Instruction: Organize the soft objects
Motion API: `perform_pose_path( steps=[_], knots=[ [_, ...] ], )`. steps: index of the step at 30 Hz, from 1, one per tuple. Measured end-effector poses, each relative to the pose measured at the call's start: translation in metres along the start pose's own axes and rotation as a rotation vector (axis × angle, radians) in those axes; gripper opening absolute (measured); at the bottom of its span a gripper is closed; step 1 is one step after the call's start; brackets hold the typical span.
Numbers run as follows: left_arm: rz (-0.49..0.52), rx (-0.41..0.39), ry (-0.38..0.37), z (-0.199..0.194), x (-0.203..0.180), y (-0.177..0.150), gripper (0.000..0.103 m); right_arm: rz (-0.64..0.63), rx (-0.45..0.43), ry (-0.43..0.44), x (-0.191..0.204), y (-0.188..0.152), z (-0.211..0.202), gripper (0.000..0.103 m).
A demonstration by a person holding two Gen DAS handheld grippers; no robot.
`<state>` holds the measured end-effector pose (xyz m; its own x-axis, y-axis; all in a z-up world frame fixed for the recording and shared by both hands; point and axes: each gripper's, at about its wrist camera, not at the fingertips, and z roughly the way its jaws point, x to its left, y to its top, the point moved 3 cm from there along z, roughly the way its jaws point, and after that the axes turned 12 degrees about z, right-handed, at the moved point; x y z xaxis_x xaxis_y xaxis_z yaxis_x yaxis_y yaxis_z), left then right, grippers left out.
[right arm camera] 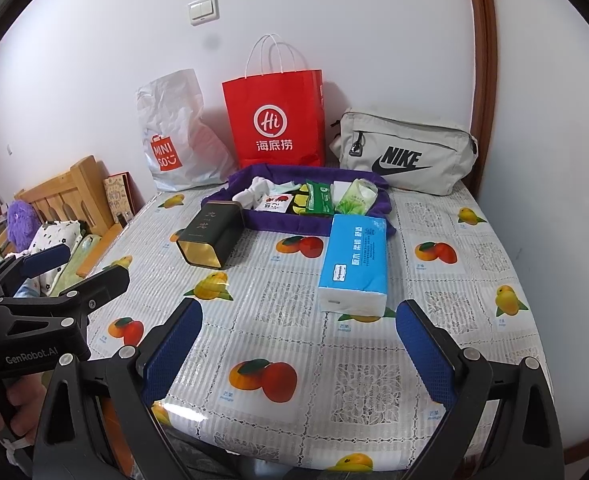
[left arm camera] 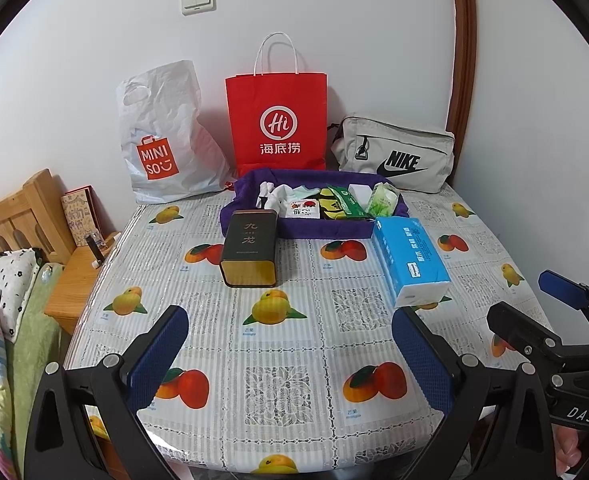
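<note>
Your left gripper hangs over the near part of the table with its blue-padded fingers spread wide and nothing between them; your right gripper does the same just to the right of it, equally wide and empty. Both sit above the fruit-print tablecloth, well short of any object.

Nearest your right gripper lies the blue tissue pack, lengthwise, its far end touching the near right corner of the purple fabric tray. Left of it, a dark tea tin lies on its side, gold-rimmed end toward you, its far end against the tray's near left corner.

Inside the tray you have white socks at the left, a small white packet with a red print, a yellow-and-black item, a green wipes pack, and a pale green tissue packet at the right.

Along the far wall stand a white MINISO plastic bag on the left, a red paper bag in the middle, and a grey Nike pouch on the right.
</note>
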<state>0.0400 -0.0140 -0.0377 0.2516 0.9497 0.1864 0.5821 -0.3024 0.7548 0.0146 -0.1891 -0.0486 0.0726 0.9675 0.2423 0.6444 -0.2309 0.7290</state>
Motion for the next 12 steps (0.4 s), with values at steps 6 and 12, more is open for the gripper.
perform_pose_path(
  steps=[6, 12],
  knots=[
    [0.000, 0.001, -0.001, 0.0009, 0.0011, -0.0013, 0.103, 0.003, 0.001, 0.005, -0.0004, 0.0008, 0.0010, 0.097],
    [0.006, -0.001, 0.000, 0.0021, 0.0009, -0.0019, 0.103, 0.004, 0.004, 0.005, -0.0021, 0.0013, 0.0030, 0.097]
  ],
)
